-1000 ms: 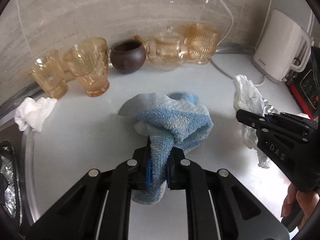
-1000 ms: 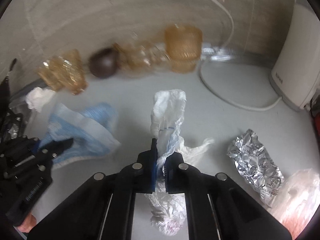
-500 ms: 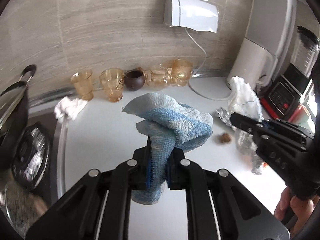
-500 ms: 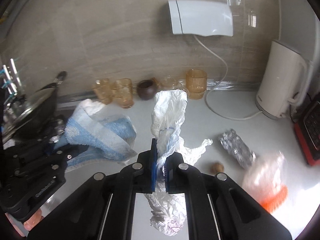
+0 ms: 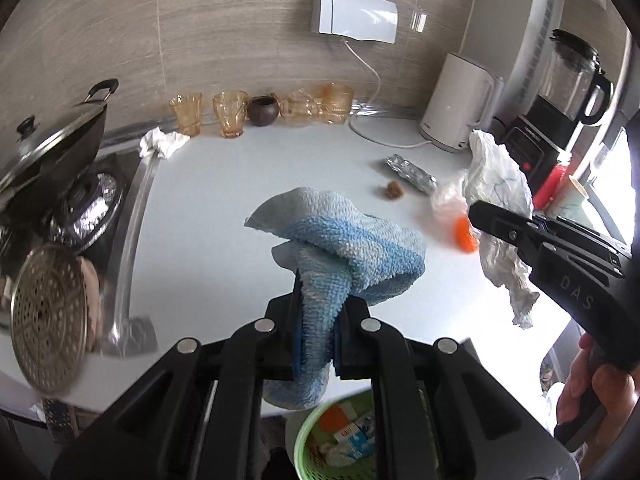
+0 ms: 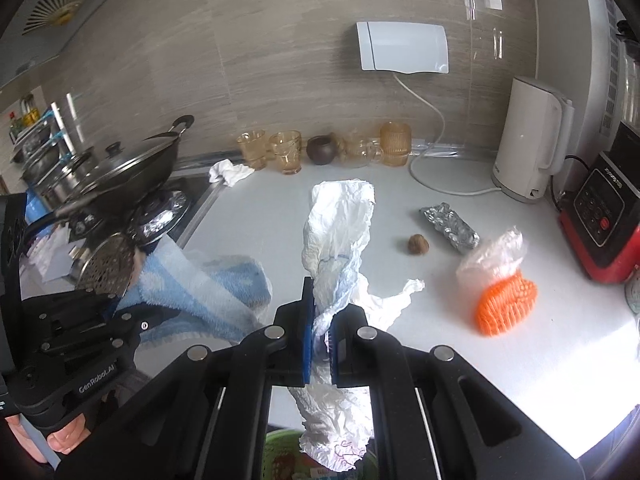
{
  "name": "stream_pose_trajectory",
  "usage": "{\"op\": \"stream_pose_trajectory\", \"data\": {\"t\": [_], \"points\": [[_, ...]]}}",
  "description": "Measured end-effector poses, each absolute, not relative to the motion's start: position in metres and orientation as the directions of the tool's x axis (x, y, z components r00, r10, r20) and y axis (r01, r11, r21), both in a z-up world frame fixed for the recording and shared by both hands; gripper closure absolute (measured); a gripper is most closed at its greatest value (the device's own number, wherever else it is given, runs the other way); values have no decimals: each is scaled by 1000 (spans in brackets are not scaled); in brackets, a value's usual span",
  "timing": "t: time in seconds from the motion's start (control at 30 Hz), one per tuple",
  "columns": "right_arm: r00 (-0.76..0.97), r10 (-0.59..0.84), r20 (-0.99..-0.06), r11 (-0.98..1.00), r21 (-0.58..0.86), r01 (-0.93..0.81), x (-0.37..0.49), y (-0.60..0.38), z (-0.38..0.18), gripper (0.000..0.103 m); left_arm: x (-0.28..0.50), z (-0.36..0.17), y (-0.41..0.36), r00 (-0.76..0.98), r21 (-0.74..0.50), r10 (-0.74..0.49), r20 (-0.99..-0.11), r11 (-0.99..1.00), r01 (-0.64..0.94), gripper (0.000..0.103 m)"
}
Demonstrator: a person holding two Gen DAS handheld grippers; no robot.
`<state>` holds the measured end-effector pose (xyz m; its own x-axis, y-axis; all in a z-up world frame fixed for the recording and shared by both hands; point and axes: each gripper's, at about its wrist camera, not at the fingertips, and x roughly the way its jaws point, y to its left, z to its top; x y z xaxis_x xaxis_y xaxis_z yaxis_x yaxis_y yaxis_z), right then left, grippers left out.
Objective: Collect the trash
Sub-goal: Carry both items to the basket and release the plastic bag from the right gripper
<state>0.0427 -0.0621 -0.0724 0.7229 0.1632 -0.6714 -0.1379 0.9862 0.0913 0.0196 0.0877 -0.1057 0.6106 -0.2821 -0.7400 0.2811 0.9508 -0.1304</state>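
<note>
My left gripper [image 5: 316,320] is shut on a blue and white terry cloth [image 5: 352,240], held in the air above the white counter [image 5: 224,200]. My right gripper [image 6: 322,320] is shut on a crumpled white plastic wrapper [image 6: 340,220], also lifted; in the left wrist view that gripper [image 5: 476,210] and wrapper [image 5: 496,184] hang at the right. A green basket [image 5: 316,440] with trash in it sits below the counter's front edge, under both grippers. On the counter lie a foil packet [image 6: 450,228], a brown nut [image 6: 418,244], an orange net with clear plastic [image 6: 504,296] and a white tissue wad [image 6: 230,170].
Amber glasses [image 6: 286,150], a dark pot [image 6: 322,150] and a glass teapot line the back wall. A white kettle [image 6: 532,140] and a red-based blender [image 6: 604,216] stand at the right. At the left is a stove with a lidded wok [image 6: 128,172] and a metal strainer [image 5: 48,316].
Both grippers have pulled back from the wall and risen with the cloth and the wrapper. The counter's front edge and the green basket have come into view below.
</note>
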Motion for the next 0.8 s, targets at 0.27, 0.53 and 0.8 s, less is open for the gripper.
{"op": "stream_pose_trajectory", "data": {"t": [0.27, 0.53, 0.8], "points": [[727, 199, -658, 978, 86, -189, 5, -64, -69, 96, -8, -99, 83, 635, -110, -249, -732, 962, 251, 93], [604, 258, -754, 953, 95, -288, -65, -54, -116, 96, -15, -99, 88, 641, -105, -224, -734, 970, 219, 93], [346, 301, -889, 926, 186, -329, -101, -42, -204, 96, -10, -107, 87, 620, -114, -229, -750, 969, 221, 93]]}}
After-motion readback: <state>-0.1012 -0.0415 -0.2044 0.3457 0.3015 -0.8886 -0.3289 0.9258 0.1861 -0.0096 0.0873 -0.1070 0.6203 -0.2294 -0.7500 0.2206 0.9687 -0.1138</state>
